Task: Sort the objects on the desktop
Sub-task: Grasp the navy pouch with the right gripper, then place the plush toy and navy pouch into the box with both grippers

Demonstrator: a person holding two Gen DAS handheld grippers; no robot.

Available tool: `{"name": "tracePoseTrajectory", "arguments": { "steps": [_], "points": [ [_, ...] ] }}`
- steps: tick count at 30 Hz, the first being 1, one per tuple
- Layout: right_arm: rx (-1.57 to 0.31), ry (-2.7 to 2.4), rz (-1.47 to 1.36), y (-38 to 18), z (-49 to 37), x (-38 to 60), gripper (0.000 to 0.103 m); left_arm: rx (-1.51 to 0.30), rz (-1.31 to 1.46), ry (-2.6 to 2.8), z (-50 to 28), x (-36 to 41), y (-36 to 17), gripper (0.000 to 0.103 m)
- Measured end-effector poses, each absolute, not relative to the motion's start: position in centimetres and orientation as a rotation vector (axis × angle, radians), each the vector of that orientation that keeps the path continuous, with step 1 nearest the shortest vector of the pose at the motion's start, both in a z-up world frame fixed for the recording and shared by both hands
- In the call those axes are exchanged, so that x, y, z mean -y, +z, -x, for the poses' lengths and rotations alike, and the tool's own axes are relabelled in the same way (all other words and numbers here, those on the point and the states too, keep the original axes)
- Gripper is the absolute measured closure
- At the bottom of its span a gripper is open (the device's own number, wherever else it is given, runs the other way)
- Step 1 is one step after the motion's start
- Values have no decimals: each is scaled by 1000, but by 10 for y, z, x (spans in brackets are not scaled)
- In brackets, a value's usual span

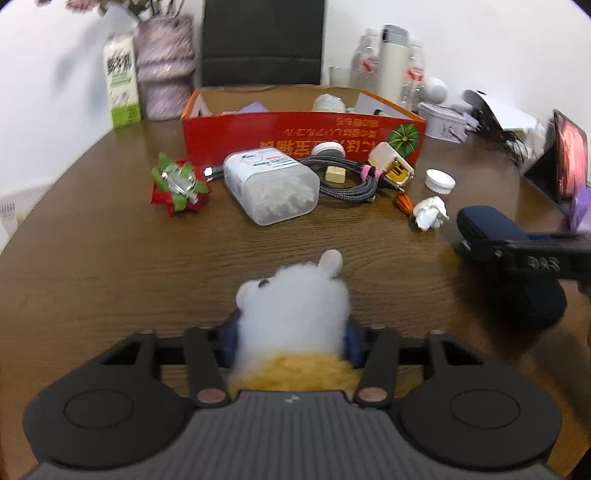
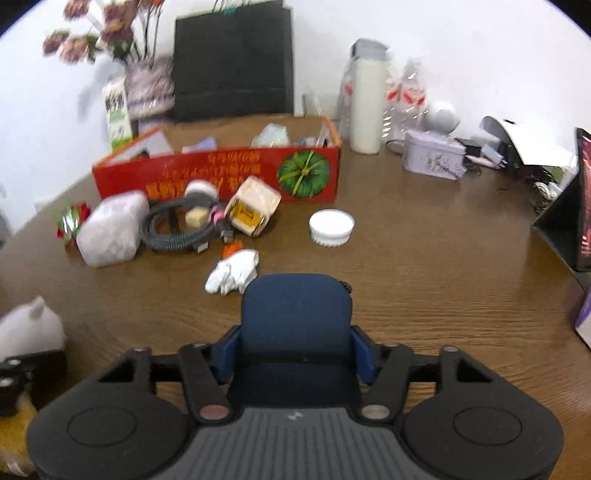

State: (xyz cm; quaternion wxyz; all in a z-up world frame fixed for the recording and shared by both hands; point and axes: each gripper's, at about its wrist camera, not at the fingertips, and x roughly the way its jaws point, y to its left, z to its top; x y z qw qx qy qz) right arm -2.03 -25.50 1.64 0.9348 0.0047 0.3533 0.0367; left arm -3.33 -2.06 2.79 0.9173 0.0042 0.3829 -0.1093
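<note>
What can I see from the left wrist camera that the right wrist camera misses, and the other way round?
Left wrist only: the whole red-and-green bow, the swab box's label, and the left tool clamping the white plush toy.

Right wrist only: the right tool closed around the navy pouch head-on, and the flowers above the vase.

Both: the red box, coiled cable, white lid and crumpled tissue.

A brown wood-grain table (image 1: 110,266) stands against a white wall (image 1: 461,37), a black chair (image 1: 263,40) behind it.
</note>
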Motion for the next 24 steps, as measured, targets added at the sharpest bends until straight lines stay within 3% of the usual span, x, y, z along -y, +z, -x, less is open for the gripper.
{"name": "tracePoseTrajectory", "arguments": {
  "steps": [7, 14, 19, 24],
  "points": [
    [-571, 184, -41, 82, 32, 264, 45, -626, 125, -287, 10, 2, 101, 57],
    [-545, 284, -169, 145, -105, 268, 44, -683, 252, -220, -169, -7, 170, 57],
    [-758, 227, -137, 138, -254, 241, 44, -866, 31, 0, -286, 23, 110, 57],
    [-881, 119, -12, 77, -315, 216, 44, -847, -84, 44, -303, 26, 56, 56]
  ]
}}
